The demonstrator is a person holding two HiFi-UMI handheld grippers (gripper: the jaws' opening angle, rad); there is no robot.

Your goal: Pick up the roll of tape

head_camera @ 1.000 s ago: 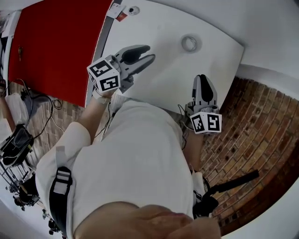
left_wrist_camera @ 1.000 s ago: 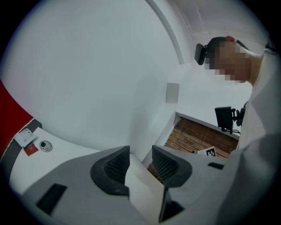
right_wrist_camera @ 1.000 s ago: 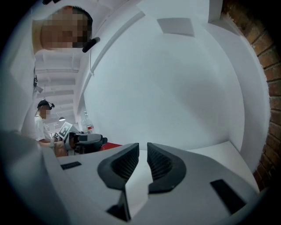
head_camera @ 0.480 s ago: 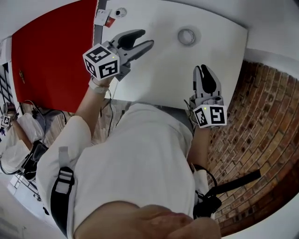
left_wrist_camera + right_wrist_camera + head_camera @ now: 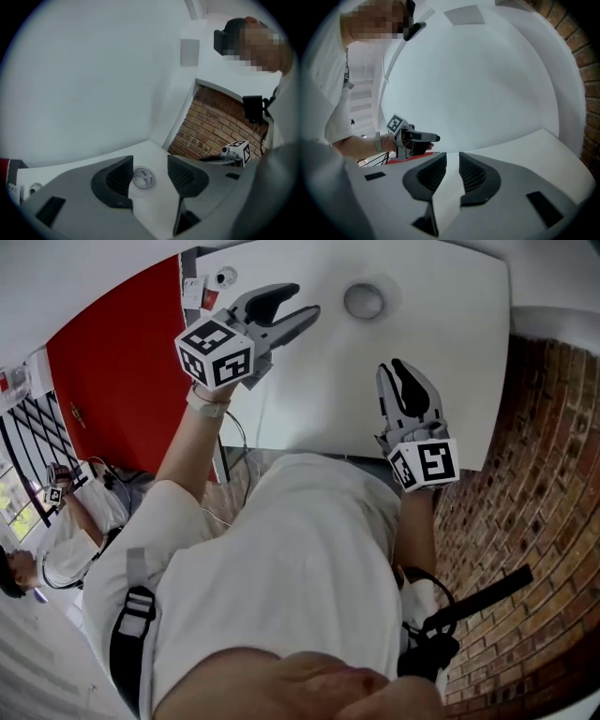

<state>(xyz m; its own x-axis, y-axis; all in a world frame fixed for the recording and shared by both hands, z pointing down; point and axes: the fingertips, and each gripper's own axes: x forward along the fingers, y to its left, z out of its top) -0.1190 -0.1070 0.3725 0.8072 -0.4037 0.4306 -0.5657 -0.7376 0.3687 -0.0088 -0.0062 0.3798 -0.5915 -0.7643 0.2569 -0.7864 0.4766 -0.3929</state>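
Note:
The roll of tape (image 5: 364, 301), a pale ring, lies flat on the white table (image 5: 450, 352) near its far edge. My left gripper (image 5: 306, 299) hovers just left of the roll, apart from it. Its jaws have just been opening and stand wide with nothing between them. In the left gripper view the roll of tape (image 5: 143, 178) shows on the table ahead of the left gripper (image 5: 150, 165), in line with the gap. My right gripper (image 5: 397, 369) hangs over the table's near right part. In its own view the right gripper (image 5: 452, 160) shows a narrow empty gap.
A red panel (image 5: 112, 362) stands left of the table, and brick floor (image 5: 553, 474) lies to the right. A small tag (image 5: 194, 292) and a round knob (image 5: 223, 277) sit at the table's far left corner. Another person (image 5: 56, 540) is at lower left.
My left gripper has moved closer to the roll and its jaws have spread wider. The right gripper has shifted slightly over the near part of the table.

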